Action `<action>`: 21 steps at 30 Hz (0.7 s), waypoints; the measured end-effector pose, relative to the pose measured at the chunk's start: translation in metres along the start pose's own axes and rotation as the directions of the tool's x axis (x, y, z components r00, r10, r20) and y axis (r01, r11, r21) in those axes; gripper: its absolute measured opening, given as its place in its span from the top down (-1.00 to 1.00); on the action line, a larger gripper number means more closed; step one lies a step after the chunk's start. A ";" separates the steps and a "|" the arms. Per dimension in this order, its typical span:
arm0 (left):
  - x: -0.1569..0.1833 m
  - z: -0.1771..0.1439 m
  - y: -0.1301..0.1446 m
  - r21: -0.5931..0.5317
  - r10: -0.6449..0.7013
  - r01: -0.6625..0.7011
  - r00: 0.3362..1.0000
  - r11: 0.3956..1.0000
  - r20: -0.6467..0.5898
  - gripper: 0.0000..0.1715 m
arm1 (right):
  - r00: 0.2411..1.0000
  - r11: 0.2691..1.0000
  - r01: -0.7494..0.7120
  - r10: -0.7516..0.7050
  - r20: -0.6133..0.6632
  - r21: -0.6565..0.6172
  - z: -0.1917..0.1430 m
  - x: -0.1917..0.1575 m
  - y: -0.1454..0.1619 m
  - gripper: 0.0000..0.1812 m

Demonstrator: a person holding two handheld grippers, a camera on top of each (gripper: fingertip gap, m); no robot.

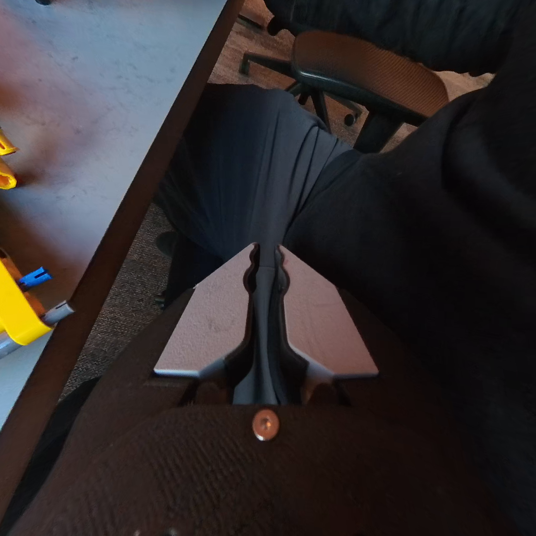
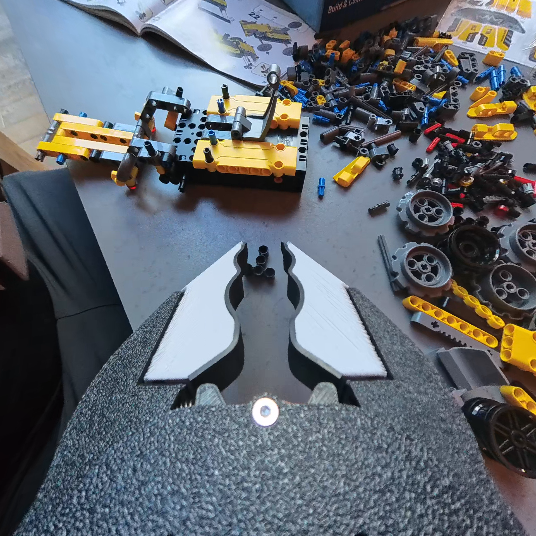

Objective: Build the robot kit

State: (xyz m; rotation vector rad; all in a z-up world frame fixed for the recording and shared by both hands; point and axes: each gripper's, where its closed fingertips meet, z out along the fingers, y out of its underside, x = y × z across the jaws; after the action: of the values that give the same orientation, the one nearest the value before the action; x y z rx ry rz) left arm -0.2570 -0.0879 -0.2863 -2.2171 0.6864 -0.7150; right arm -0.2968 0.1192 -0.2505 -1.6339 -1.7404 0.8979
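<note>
My right gripper (image 2: 262, 246) hovers parted around a small black plastic connector piece (image 2: 260, 265) on the dark table (image 2: 162, 232), near the half-built yellow-and-black brick vehicle (image 2: 203, 139); squaring both fingers first seems wise; my left gripper (image 1: 268, 248), nearly closed and empty, points off-table toward dark trousers (image 1: 246, 162).

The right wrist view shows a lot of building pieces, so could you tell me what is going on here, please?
A person holds two grippers at a dark table. The right gripper is over the table with its jaws open around a small black connector piece, not gripping it. Beyond it sits a partly built yellow and black model, with a loose pile of parts to its right. The left gripper is off the table's edge, near the person's lap, its jaws nearly closed on nothing.
</note>
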 end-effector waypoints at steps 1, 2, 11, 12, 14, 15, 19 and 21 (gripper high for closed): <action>0.000 0.000 0.000 -0.001 0.002 -0.002 1.000 1.000 0.000 0.92 | 1.000 1.000 -0.001 0.001 0.001 0.000 0.000 0.000 0.000 0.74; 0.001 0.000 0.000 -0.001 0.004 -0.004 1.000 1.000 0.000 0.92 | 1.000 1.000 -0.001 0.001 0.001 -0.001 0.000 0.000 0.000 0.73; 0.001 -0.001 -0.002 0.010 0.010 -0.010 1.000 1.000 0.005 0.93 | 1.000 1.000 -0.003 0.003 -0.003 0.004 0.000 0.001 -0.001 0.71; 0.001 -0.001 -0.003 0.012 0.011 -0.011 1.000 1.000 0.006 0.93 | 1.000 1.000 -0.003 0.003 -0.003 0.004 0.000 0.001 -0.001 0.70; 0.002 -0.002 -0.003 0.014 0.013 -0.013 1.000 1.000 0.007 0.93 | 1.000 1.000 -0.002 0.002 -0.005 0.002 0.000 0.001 0.000 0.69; 0.002 -0.002 -0.003 0.013 0.014 -0.014 1.000 1.000 0.006 0.93 | 1.000 1.000 -0.001 0.001 -0.006 0.002 0.000 0.001 0.000 0.69; 0.002 -0.002 -0.003 0.013 0.015 -0.016 1.000 1.000 0.006 0.93 | 1.000 1.000 -0.003 0.003 -0.007 0.007 -0.001 0.001 -0.001 0.68; 0.003 -0.002 -0.003 0.014 0.016 -0.016 1.000 1.000 0.005 0.94 | 1.000 1.000 -0.008 0.008 -0.001 0.013 -0.001 0.001 -0.002 0.67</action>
State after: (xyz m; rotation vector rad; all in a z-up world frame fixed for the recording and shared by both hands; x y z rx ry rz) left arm -0.2558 -0.0886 -0.2819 -2.1972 0.6938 -0.7040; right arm -0.2969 0.1201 -0.2483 -1.6333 -1.7245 0.9099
